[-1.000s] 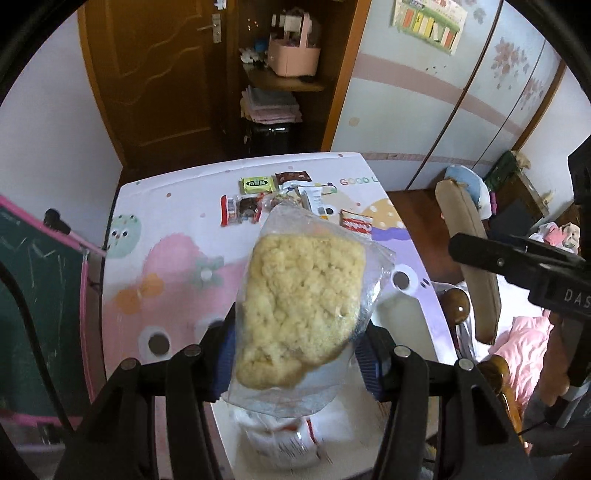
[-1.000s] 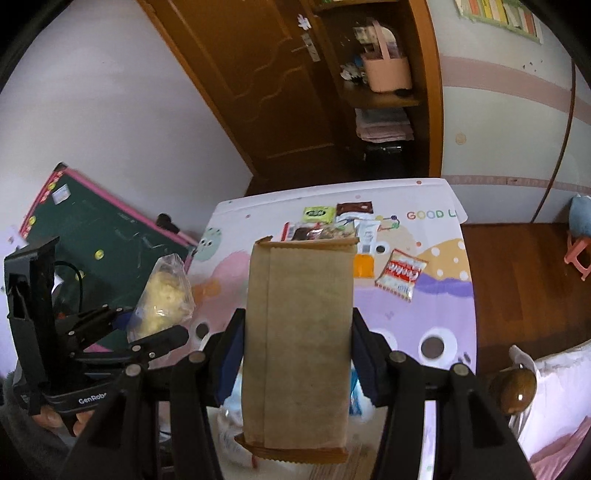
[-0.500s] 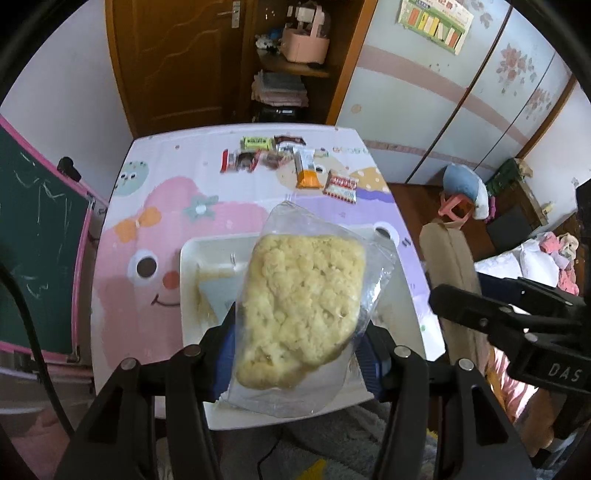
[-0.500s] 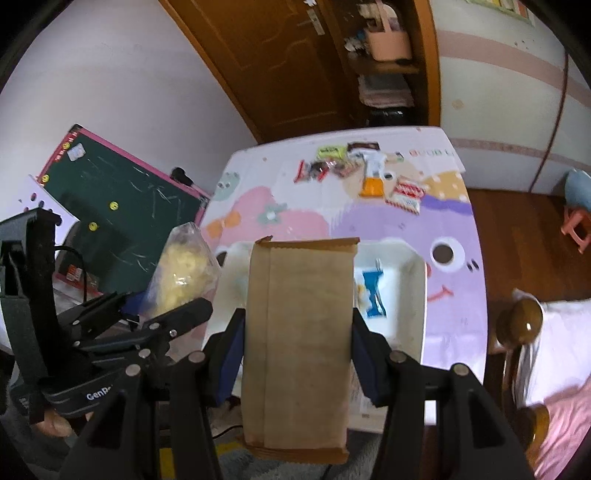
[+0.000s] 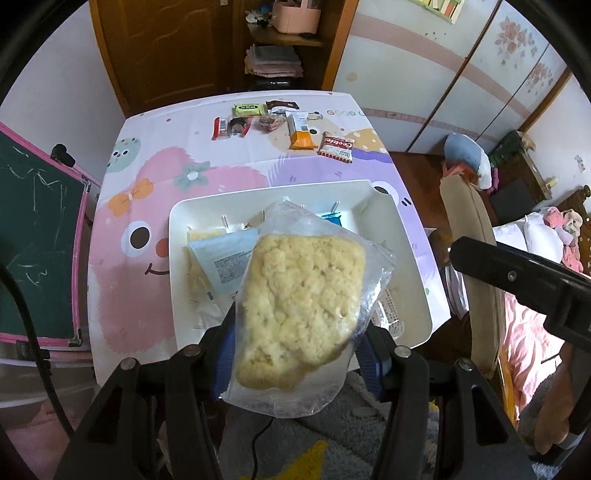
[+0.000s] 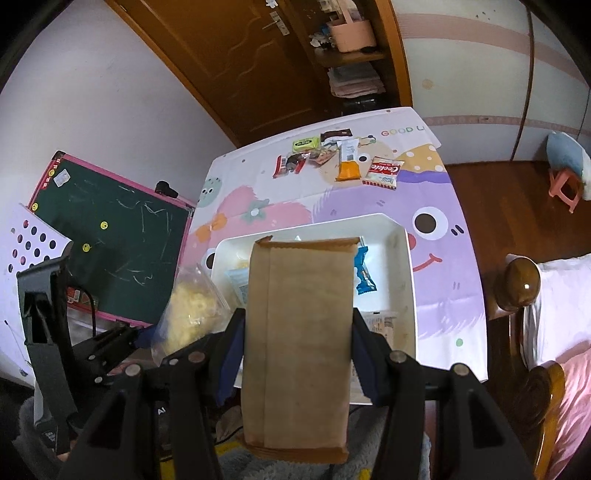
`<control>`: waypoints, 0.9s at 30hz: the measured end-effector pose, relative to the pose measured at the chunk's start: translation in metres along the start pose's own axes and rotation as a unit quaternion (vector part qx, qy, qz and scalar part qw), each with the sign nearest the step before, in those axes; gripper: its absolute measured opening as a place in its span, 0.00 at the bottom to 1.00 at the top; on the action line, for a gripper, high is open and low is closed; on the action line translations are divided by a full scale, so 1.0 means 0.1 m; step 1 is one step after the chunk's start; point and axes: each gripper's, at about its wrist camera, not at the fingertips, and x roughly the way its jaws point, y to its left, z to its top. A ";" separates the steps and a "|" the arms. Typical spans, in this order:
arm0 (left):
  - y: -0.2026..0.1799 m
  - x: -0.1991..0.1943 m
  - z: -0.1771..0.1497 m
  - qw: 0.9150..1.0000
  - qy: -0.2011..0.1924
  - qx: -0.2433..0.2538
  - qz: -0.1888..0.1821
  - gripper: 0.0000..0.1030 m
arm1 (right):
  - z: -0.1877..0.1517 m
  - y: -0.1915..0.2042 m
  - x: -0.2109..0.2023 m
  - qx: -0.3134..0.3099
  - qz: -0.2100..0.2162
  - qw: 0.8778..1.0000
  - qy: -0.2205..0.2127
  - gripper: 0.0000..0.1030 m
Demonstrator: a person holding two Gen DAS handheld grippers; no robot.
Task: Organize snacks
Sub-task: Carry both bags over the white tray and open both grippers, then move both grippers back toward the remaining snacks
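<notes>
My left gripper [image 5: 295, 343] is shut on a clear bag of yellow crumbly snack [image 5: 303, 306], held high above the near edge of the white tray [image 5: 177, 258]. My right gripper [image 6: 297, 350] is shut on a flat brown paper packet [image 6: 299, 332], also held high over the tray [image 6: 404, 280]. The left gripper with its bag [image 6: 188, 310] shows at the left of the right wrist view. The tray holds a pale blue packet [image 5: 221, 264], a blue wrapper [image 6: 364, 277] and other packets. Several small snacks lie at the table's far edge, among them a red cookie packet [image 5: 336, 147] and an orange packet [image 5: 302, 134].
The table has a cartoon-print cloth [image 5: 147, 192]. A green chalkboard [image 5: 37, 236] leans at the left. A wooden chair [image 5: 476, 266] and a bed [image 6: 554, 295] stand at the right. A door and a shelf with a pink basket [image 5: 295, 16] are behind the table.
Both grippers have pulled back and up from the table with their packets still held. The whole white tray has come into view below them.
</notes>
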 end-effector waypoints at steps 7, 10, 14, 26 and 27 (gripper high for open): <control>0.00 -0.01 0.02 1.000 0.003 0.006 0.005 0.54 | 0.05 0.04 0.03 0.000 -0.002 1.000 -0.004 0.52; 0.01 -0.04 0.03 1.000 -0.005 0.009 0.007 0.59 | 0.08 0.05 0.05 0.000 -0.002 1.000 -0.004 0.52; 0.01 -0.12 0.05 1.000 -0.022 0.008 0.011 0.81 | 0.13 0.03 0.08 0.007 0.001 1.000 -0.004 0.53; 0.02 -0.10 0.13 1.000 -0.017 -0.003 0.020 0.81 | 0.20 -0.02 0.15 0.013 0.016 1.000 0.005 0.53; 0.00 -0.09 0.14 1.000 -0.017 0.000 0.020 0.81 | 0.20 -0.03 0.15 0.013 0.016 1.000 0.004 0.53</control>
